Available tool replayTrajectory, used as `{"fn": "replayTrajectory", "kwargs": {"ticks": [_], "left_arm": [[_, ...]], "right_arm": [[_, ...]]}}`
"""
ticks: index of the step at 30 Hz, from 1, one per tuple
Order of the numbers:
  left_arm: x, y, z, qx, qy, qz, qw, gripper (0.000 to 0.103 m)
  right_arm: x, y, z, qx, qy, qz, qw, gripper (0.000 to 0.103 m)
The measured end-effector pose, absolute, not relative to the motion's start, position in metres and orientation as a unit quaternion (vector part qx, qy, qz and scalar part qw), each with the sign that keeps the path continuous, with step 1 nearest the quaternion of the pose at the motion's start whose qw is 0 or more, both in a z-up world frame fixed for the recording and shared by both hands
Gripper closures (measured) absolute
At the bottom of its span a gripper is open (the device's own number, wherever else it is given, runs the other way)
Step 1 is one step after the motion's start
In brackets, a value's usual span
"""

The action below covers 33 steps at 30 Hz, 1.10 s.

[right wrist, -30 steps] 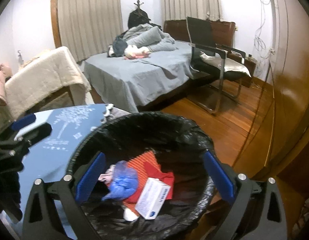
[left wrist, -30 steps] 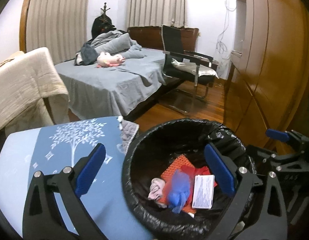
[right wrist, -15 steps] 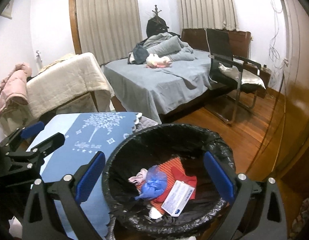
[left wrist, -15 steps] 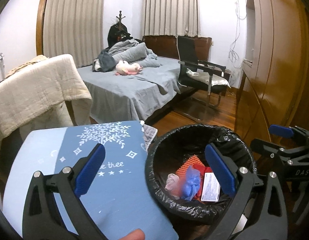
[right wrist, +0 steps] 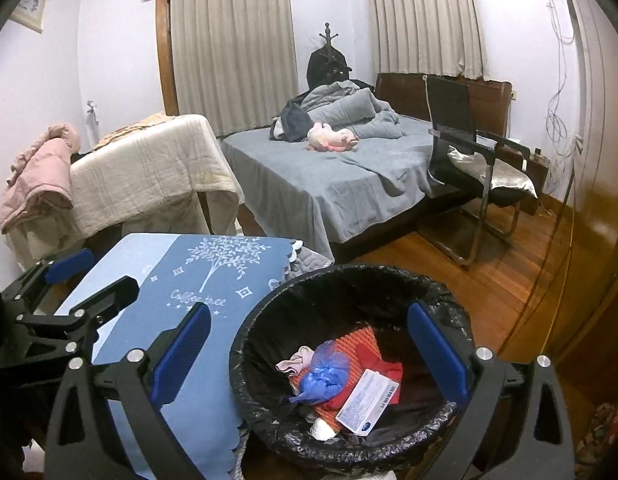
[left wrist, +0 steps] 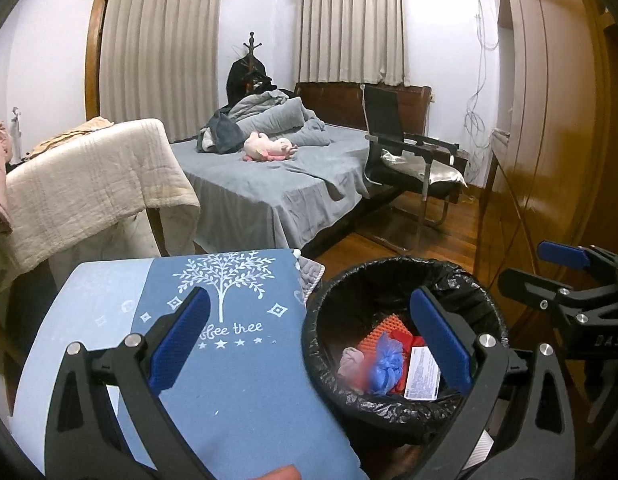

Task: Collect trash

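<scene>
Both tongs [left wrist: 309,344] [right wrist: 309,352] apart and empty, now higher above the trash bin [right wrist: 269,364] than before.

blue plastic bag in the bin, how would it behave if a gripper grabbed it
The blue plastic bag looks thin and crumpled, so it would probably be floppy and very light. It lies loose on other trash in the bin, so it would likely lift freely, though the film may slip.

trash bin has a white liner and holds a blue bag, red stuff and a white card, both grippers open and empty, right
Not quite: the liner is black, not white. The right wrist view shows the trash bin with a black liner, holding the blue bag, red stuff and white card. The left gripper and right gripper are open and empty.
</scene>
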<state>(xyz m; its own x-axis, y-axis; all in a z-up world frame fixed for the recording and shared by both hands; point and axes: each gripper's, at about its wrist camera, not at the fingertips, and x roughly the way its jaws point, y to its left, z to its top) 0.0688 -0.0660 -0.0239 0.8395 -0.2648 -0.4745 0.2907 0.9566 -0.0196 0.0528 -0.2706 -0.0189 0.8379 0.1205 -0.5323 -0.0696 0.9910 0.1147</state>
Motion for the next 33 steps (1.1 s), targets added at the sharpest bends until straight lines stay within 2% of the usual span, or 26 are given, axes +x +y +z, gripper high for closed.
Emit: {"fn": "replayTrajectory", "kwargs": {"ticks": [33], "left_arm": [[0.060,-0.062,-0.010,0.024,0.231,-0.143,0.962,0.006]], "right_arm": [[0.049,-0.263,-0.011,0.040,0.273,0.052,0.960,0.006]]}}
